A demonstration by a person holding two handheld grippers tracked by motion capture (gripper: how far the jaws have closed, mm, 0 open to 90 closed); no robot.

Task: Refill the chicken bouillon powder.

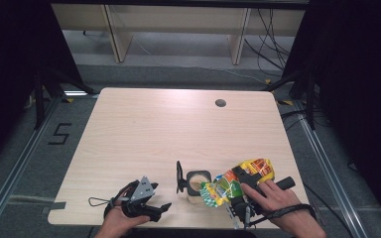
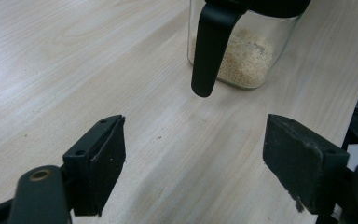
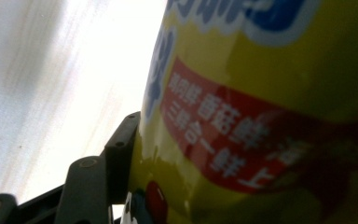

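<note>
Meanwhile, at the near edge of the wooden table (image 1: 144,129), the right gripper (image 1: 230,191) is pinching a bright yellow seasoning pouch (image 1: 235,181), its jaws pressed against the pouch's sides, as the right gripper view is showing with the printed packet (image 3: 261,121) bulging against the black finger (image 3: 121,149). The pouch is being held tilted, its torn-looking lower end angled down toward the mouth of a small glass jar (image 1: 197,183) standing just ahead of the gripper's tip, apparently so that its contents can be tipping into the jar. The jar's black flip lid (image 1: 179,177) is standing open on the far side from the pouch, seemingly to keep the opening free. Pale granules (image 2: 247,60) are already sitting in the jar's bottom, so the filling is probably under way.

The left gripper (image 1: 146,208) is waiting with its jaws spread wide and nothing between them, resting low on the table with the jar ahead of it, likely ready to steady the jar or shut the lid (image 2: 212,46) once the pouring is finished.
</note>
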